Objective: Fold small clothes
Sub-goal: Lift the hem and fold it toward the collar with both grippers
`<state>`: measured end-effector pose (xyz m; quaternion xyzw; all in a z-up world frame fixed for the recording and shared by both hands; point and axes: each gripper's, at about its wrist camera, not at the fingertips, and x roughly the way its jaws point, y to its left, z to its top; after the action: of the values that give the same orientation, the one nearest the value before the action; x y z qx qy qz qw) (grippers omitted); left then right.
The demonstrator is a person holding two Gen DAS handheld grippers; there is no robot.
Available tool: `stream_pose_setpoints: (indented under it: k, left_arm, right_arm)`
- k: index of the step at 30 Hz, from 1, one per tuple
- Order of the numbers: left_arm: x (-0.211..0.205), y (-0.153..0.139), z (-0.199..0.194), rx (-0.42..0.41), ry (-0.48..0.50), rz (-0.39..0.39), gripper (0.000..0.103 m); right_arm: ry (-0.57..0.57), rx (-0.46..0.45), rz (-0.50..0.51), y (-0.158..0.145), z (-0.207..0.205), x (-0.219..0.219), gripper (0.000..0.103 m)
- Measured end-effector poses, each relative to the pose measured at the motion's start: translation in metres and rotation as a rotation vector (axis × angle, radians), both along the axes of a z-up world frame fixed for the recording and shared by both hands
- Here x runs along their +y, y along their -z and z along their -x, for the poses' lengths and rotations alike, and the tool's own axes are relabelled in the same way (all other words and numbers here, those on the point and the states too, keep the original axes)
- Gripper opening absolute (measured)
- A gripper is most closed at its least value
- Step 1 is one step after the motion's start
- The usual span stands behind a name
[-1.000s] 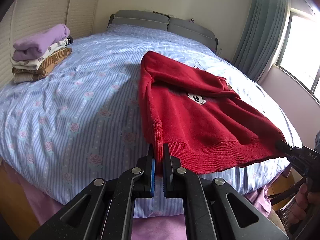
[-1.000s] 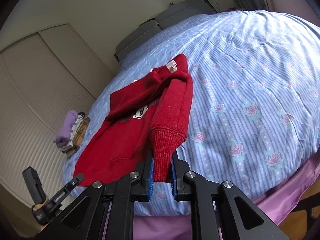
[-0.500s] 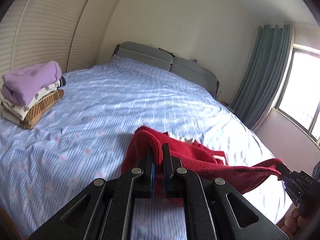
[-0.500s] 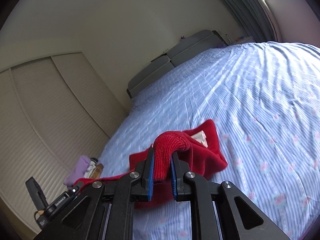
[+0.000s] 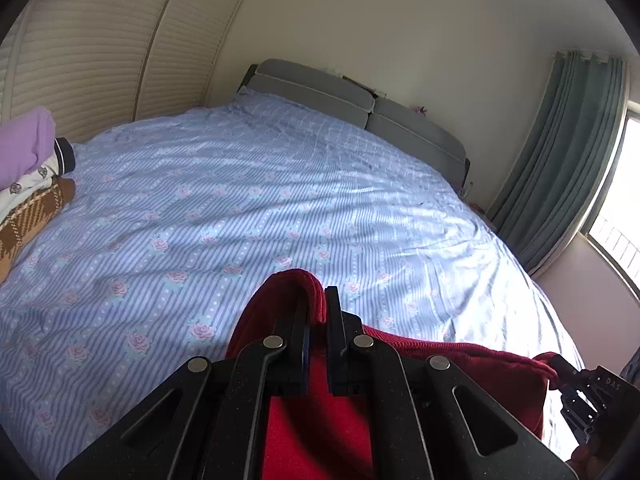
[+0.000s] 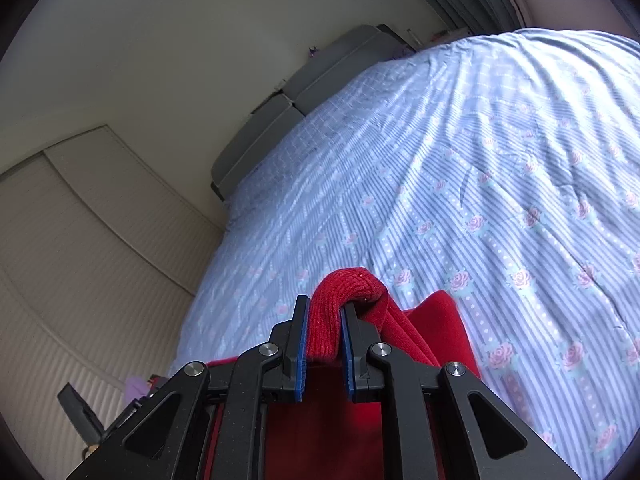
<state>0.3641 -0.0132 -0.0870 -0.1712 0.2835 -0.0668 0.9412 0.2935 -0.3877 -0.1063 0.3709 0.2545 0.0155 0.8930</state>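
Left wrist view. Left gripper (image 5: pixel 316 316): clamped on a hem corner of the red sweatshirt (image 5: pixel 460 364), which is held lifted above the near part of the bed. Right gripper (image 5: pixel 576 384): seen at lower right, gripping the opposite corner; the hem is stretched between the two. Floral striped bedspread (image 5: pixel 280 208): wide bare area ahead, up to the grey headboard (image 5: pixel 320 84). Stack of folded clothes (image 5: pixel 28 172): far left, well apart from the garment. Green curtain (image 5: pixel 568 152) and window at right.

Right wrist view. Right gripper (image 6: pixel 323 340): clenched on a ribbed cuff (image 6: pixel 348 284) together with the body fabric of the red sweatshirt, which hangs below the jaws. Bedspread: open room ahead and to the right. Slatted wardrobe doors (image 6: pixel 80 240): left, well apart.

Handling note (judgement): a fold-over of the hem toward the collar is in hand. Both corners are best carried forward level and at even tension, then lowered together so that edges align. The near bed edge lies below; fabric trailing over it is to be avoided.
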Motion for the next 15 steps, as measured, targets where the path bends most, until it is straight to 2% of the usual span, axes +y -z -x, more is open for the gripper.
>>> stream_pose_setpoints:
  k: [5, 9, 12, 15]
  left_arm:
    - [-0.009, 0.028, -0.025, 0.063, -0.004, -0.052, 0.008]
    - [-0.02, 0.045, -0.034, 0.096, 0.008, -0.13, 0.009]
    - [-0.021, 0.053, -0.04, 0.134, 0.034, -0.151, 0.009]
    - [-0.016, 0.046, -0.034, 0.132, 0.078, -0.141, 0.013]
  right_arm:
    - [-0.01, 0.098, 0.081, 0.026, -0.037, 0.005, 0.015]
    - [-0.021, 0.148, 0.155, 0.043, -0.049, 0.015, 0.016]
    - [-0.042, 0.163, 0.189, 0.047, -0.054, 0.018, 0.02]
    - [-0.077, 0.168, 0.22, 0.04, -0.054, 0.02, 0.026]
